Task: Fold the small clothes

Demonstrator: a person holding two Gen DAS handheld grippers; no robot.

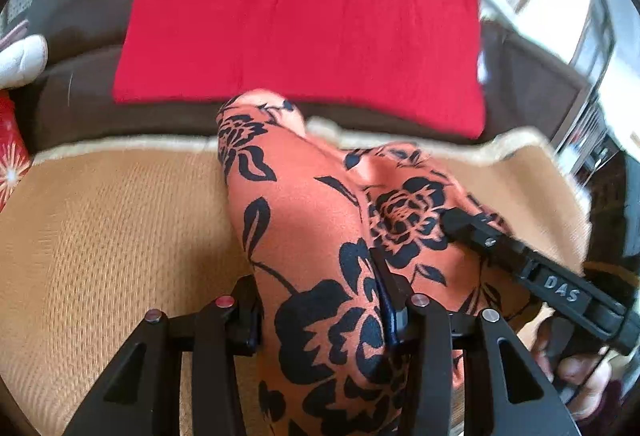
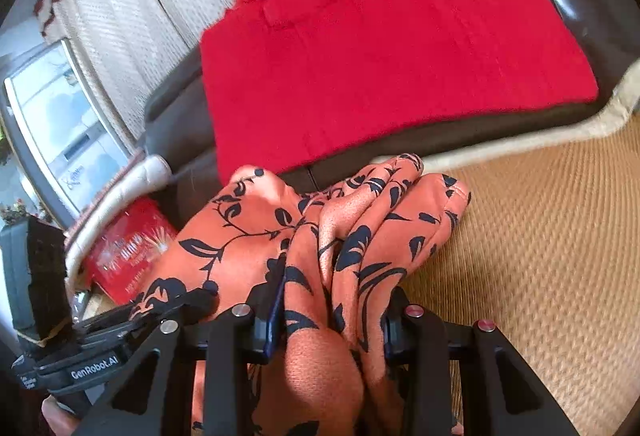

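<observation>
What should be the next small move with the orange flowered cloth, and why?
Probably draw the two tools apart to spread the orange flowered cloth. The left tool and the right tool both grip it, but it is bunched in folds above the tan mat. The red garment already lies flat behind.

**Where everything sits around the mat**

Your floral garment (image 1: 320,244) is bunched on the woven mat (image 1: 112,220). Behind the mat, the folded cloth (image 1: 304,20) lies on the sofa cushion (image 1: 80,104). A printed box (image 2: 128,248) sits beside the mat.
</observation>
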